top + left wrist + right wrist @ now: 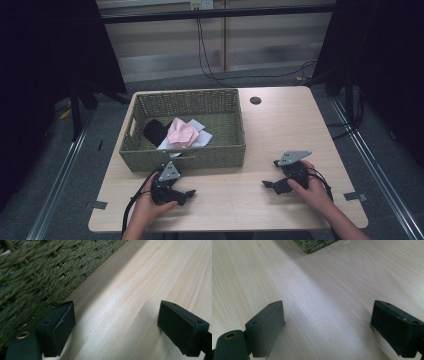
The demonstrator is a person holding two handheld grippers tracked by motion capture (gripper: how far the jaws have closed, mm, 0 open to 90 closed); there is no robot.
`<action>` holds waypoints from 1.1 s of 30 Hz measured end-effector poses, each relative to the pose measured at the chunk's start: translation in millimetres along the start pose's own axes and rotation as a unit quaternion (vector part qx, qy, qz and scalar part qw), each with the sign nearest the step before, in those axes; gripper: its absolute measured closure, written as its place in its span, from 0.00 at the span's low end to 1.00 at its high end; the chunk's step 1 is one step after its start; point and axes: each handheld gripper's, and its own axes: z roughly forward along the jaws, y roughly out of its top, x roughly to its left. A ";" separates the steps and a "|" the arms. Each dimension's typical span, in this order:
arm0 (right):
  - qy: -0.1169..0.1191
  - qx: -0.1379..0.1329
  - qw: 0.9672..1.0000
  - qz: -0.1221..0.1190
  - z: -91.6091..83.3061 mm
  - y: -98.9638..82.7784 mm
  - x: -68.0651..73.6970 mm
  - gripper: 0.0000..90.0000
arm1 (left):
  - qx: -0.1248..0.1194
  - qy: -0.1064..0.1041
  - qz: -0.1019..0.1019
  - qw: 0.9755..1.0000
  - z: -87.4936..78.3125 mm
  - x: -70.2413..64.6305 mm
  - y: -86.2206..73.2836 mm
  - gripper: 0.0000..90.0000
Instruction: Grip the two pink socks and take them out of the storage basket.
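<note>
We see the woven basket (185, 150) standing on the left half of the worktop (280, 120), and inside it lie some soft things: a pink cloth (181, 134) on top, a white cloth (200, 137) under it, and a black cloth (155, 131) at their left side. The clothes touch each other in one small pile, near the front wall of the basket.

The left claw (187, 194) rests low on the worktop just before this front wall. In the left gripper view the green weave (37, 272) runs very near beside one of its pads (58, 327); the jaws are spread wide and only bare wood lies between them. The right claw (267, 184) is well apart from the basket, on the right half of the worktop; its jaws are also spread with nothing between, and in the right gripper view a corner of the basket (314, 245) shows far ahead.

We judge that the work with the clothes is not yet begun, both hands are in a waiting position. The next move probably calls for lifting the left claw over the front wall and bringing it down on the pink cloth, which is the nearest. The wall is high, so the claw must rise enough before going forward.
</note>
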 end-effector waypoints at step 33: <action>0.000 0.000 1.000 0.000 0.0 0.0 0.0 0.12 | 0.075 0.003 -0.042 0.996 -25.4 10.6 42.8 0.25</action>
